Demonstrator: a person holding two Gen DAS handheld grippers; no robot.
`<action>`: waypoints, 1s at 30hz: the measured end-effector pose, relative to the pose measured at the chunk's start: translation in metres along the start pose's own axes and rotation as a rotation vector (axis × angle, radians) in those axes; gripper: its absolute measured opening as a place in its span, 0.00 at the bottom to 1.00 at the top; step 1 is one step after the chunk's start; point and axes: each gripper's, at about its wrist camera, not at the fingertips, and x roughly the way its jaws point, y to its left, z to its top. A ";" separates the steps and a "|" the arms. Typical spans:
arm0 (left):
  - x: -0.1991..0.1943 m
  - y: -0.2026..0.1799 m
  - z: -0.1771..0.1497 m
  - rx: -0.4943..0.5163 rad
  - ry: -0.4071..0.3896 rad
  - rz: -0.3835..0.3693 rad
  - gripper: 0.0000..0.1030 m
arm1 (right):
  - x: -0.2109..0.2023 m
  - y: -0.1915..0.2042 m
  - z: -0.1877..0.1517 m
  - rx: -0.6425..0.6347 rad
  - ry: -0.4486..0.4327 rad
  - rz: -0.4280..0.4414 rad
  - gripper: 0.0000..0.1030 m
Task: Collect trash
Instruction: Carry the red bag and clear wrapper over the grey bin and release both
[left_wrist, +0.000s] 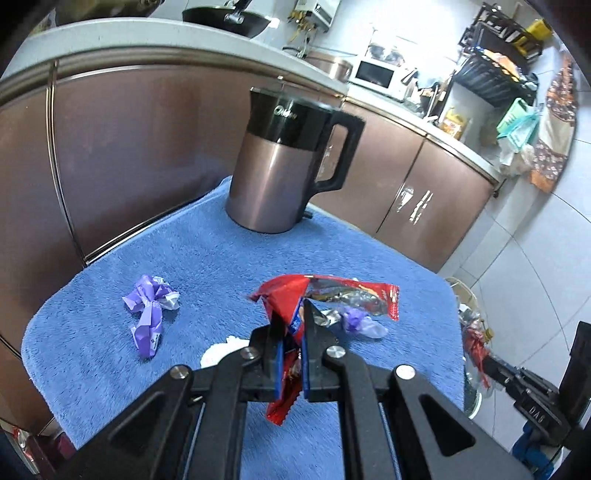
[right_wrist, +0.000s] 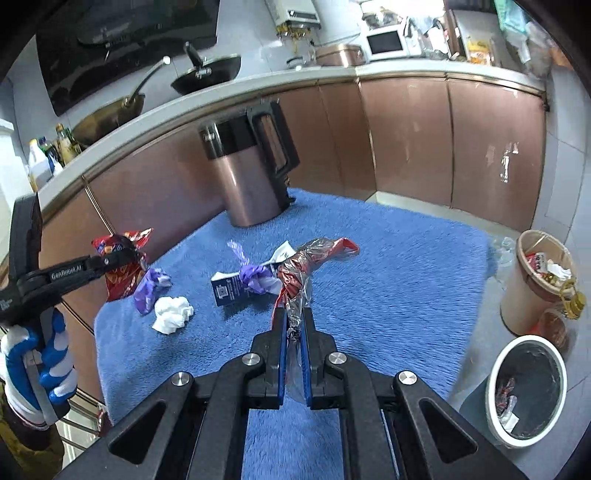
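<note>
My left gripper is shut on a red snack wrapper held above the blue towel; it also shows in the right wrist view at the left. My right gripper is shut on a crumpled red and clear plastic wrapper above the towel. On the towel lie a purple wrapper, a second purple wrapper over a small blue carton, and a white tissue wad.
A brown and black kettle stands at the towel's far end. On the floor at the right are a white-rimmed bin and a beige bin, both holding trash. Brown cabinets run behind.
</note>
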 end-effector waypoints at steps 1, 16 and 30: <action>-0.007 -0.002 -0.002 0.005 -0.007 -0.005 0.06 | -0.011 -0.001 -0.001 0.003 -0.015 -0.005 0.07; -0.022 -0.110 -0.038 0.192 0.026 -0.115 0.06 | -0.112 -0.068 -0.048 0.134 -0.132 -0.112 0.07; 0.076 -0.302 -0.105 0.476 0.234 -0.301 0.06 | -0.125 -0.200 -0.109 0.352 -0.107 -0.370 0.07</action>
